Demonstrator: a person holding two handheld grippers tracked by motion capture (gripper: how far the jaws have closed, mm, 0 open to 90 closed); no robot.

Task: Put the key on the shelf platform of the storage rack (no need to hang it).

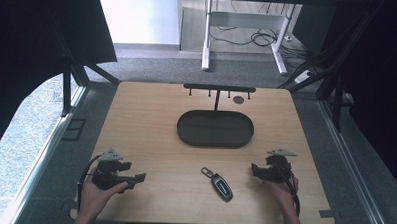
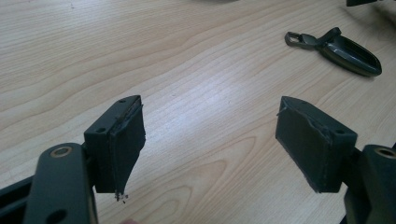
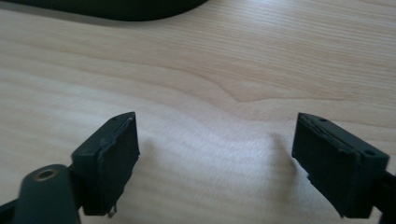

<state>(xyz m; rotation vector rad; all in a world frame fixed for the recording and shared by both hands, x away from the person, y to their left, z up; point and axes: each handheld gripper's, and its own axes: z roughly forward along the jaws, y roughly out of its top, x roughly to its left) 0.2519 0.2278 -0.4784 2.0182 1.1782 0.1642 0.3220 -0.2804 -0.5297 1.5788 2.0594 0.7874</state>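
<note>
Left tongs (image 1: 140,177) and right tongs (image 1: 254,169): both gaping, empty, at my near corners. Key fob (image 1: 222,186): flat on tabletop (image 1: 146,120) between them, untouched. Oval tray (image 1: 214,138) and hook rack (image 1: 219,87): far, bare. I judge nothing started.

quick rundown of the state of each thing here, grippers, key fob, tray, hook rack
left gripper: open, nothing between the jaws, held low over the table near its front left
right gripper: open, empty, held near the front right
key fob: lying flat on the table between the two grippers, ring end pointing away, untouched
tray: dark oval, empty, sitting mid table
hook rack: upright behind the tray, nothing hanging on its hooks
</note>
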